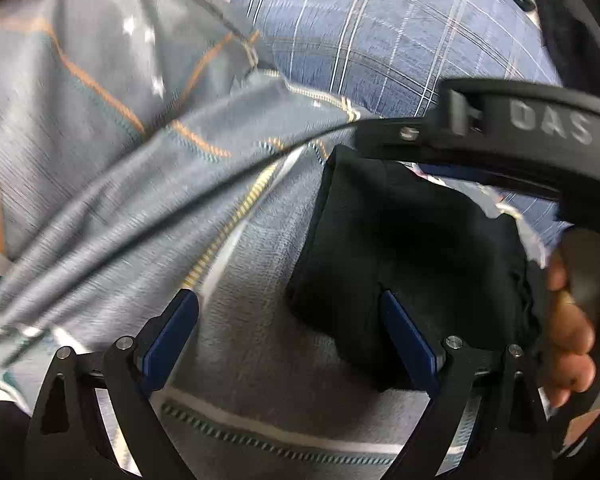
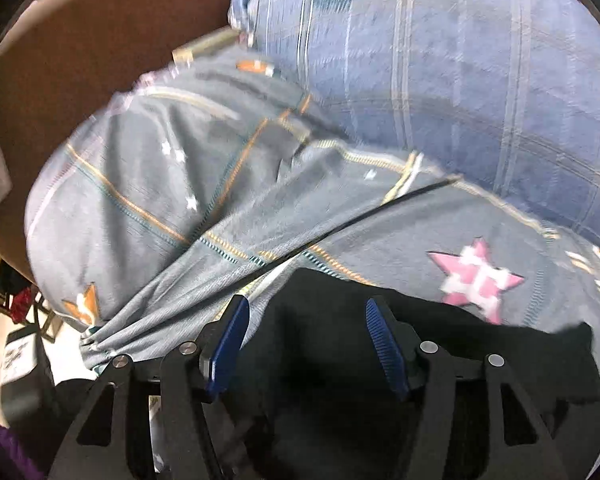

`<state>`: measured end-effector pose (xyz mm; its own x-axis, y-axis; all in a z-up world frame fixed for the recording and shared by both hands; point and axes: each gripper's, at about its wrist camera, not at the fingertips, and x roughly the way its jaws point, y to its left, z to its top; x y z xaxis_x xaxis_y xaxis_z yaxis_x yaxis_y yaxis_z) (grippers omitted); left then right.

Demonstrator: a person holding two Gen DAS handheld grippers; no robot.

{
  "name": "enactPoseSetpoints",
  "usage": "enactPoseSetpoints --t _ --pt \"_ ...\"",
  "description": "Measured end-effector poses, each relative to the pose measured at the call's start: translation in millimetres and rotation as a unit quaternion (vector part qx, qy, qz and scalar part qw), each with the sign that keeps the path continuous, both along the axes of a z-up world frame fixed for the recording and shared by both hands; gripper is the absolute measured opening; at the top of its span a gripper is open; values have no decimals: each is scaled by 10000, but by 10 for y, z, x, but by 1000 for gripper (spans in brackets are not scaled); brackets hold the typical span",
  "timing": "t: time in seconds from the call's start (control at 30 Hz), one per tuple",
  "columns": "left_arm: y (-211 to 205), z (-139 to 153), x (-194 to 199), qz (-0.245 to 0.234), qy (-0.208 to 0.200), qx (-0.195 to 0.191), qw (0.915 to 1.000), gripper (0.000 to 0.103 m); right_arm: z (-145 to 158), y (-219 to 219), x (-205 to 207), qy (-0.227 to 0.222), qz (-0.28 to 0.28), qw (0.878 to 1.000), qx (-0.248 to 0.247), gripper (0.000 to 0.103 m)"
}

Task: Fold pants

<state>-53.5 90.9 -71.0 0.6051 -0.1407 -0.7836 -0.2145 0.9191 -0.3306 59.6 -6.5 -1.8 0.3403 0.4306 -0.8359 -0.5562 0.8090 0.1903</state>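
The black pants (image 1: 412,248) lie folded into a compact bundle on a grey patterned blanket (image 1: 100,140). My left gripper (image 1: 290,304) is open, its blue pads (image 1: 168,344) apart; the right pad sits over the bundle's left edge. In the right wrist view the black pants (image 2: 324,360) fill the bottom of the frame under my right gripper (image 2: 306,308), which is open with nothing between its blue pads (image 2: 384,344). The right gripper's black body (image 1: 520,136) and the hand holding it cross the left wrist view above the bundle.
The grey blanket (image 2: 160,200) with orange lines and a pink star (image 2: 476,276) lies over a blue checked sheet (image 2: 460,80). A thin black cable (image 1: 180,200) runs across the blanket. A brown surface (image 2: 80,48) and floor clutter show at the left.
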Motion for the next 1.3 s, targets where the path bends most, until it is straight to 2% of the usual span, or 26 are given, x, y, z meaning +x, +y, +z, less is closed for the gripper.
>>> enactPoseSetpoints --t 0.1,0.17,0.23,0.27,0.3,0.33,0.4,0.43,0.5,0.63,0.67,0.7,0.77,0.8,0.83,0.9,1.0,1.07,1.17,1.2,1.27,1.3 --pt "-22 33 27 -105 -162 -95 9998 93 -175 171 189 510 -12 9984 -248 63" --pt "-48 24 50 -229 -158 -258 9993 89 -268 261 263 638 -4 9964 -563 63" --pt "-70 30 34 -241 -190 -181 9994 75 -350 293 300 715 33 9948 -729 62" --pt "-76 30 33 -285 -211 -232 9991 60 -360 289 311 727 15 9947 -723 60" --pt "-89 24 19 -376 -266 -389 9982 47 -366 266 312 702 -20 9949 -729 46" --pt "-98 17 20 -428 -274 -432 9978 45 -357 238 311 612 -64 9948 -807 24" --pt "-127 23 4 -463 -310 -256 9981 43 -317 143 325 393 -209 9947 -930 5" --pt "-140 37 -3 -486 -357 -223 9979 42 -279 66 341 380 -301 9960 -750 0" --pt "-133 62 -6 -507 -453 -259 9973 40 -190 -107 336 169 -550 9967 -568 0" --pt "-131 133 -89 -545 -604 -268 9963 39 -32 -593 243 -114 -1001 9946 234 0" --pt "-110 137 -119 -537 -607 -303 9962 39 4 -666 227 -97 -1029 9938 415 0" --pt "-108 139 -133 -522 -609 -354 9962 38 18 -706 233 -7 -994 9935 561 6" --pt "-85 129 -86 -484 -594 -418 9962 38 11 -687 297 495 -827 9926 743 7" --pt "-86 123 -98 -469 -576 -443 9963 38 18 -642 315 639 -808 9921 715 18" --pt "-95 116 -106 -458 -573 -451 9963 38 25 -574 344 743 -794 9922 611 45" --pt "-127 129 -114 -460 -619 -383 9963 38 40 -371 397 881 -751 9929 288 71" --pt "-150 149 -112 -455 -699 -314 9960 38 46 14 442 1045 -588 9927 -133 70" --pt "-124 121 -101 -398 -630 -421 9963 38 -20 317 458 1167 -326 9899 -733 71" --pt "-63 77 -97 -328 -503 -607 9964 38 -233 611 467 1197 -131 9774 -1738 71" --pt "-55 72 -98 -322 -487 -631 9963 38 -299 648 477 1275 -124 9739 -1873 70" --pt "-49 73 -95 -327 -505 -625 9962 38 -385 668 474 1322 -170 9704 -2013 63" --pt "-61 86 -93 -342 -542 -614 9960 38 -385 661 451 1183 -177 9703 -2103 51"
